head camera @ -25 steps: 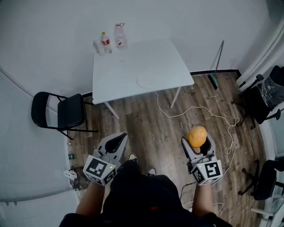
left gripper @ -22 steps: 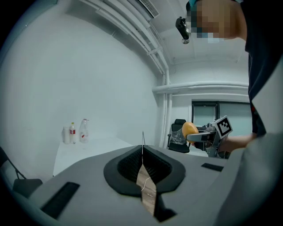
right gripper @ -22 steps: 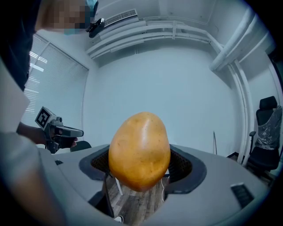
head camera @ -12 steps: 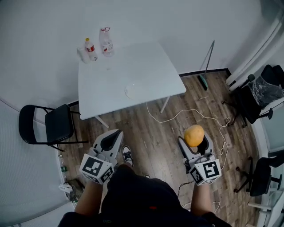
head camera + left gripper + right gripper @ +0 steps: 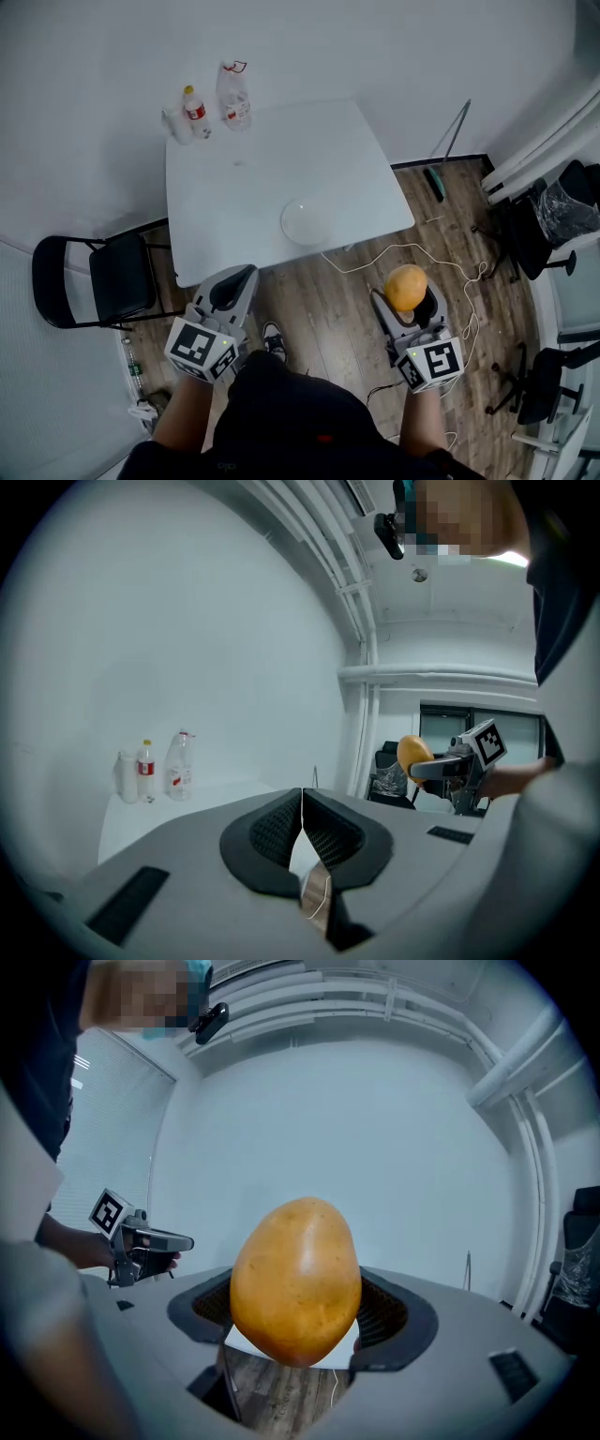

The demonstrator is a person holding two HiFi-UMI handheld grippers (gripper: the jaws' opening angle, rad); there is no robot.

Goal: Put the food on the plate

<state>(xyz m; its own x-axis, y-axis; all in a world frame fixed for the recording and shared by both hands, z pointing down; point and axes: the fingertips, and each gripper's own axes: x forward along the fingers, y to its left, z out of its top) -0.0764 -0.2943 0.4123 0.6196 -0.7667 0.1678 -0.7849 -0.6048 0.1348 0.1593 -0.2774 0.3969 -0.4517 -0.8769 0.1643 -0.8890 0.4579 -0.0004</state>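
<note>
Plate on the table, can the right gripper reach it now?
Probably, after a step closer: nothing stands between the right gripper, holding the food, and the plate by the near edge of the table.

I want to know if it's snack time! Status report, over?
Right gripper shut on orange food. Left gripper shut, empty. Plate bare on table ahead. Nothing between.

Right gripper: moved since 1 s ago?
Yes. The right gripper, shut on the orange fruit, has come nearer the white table; the strip of wood floor between them has narrowed.
</note>
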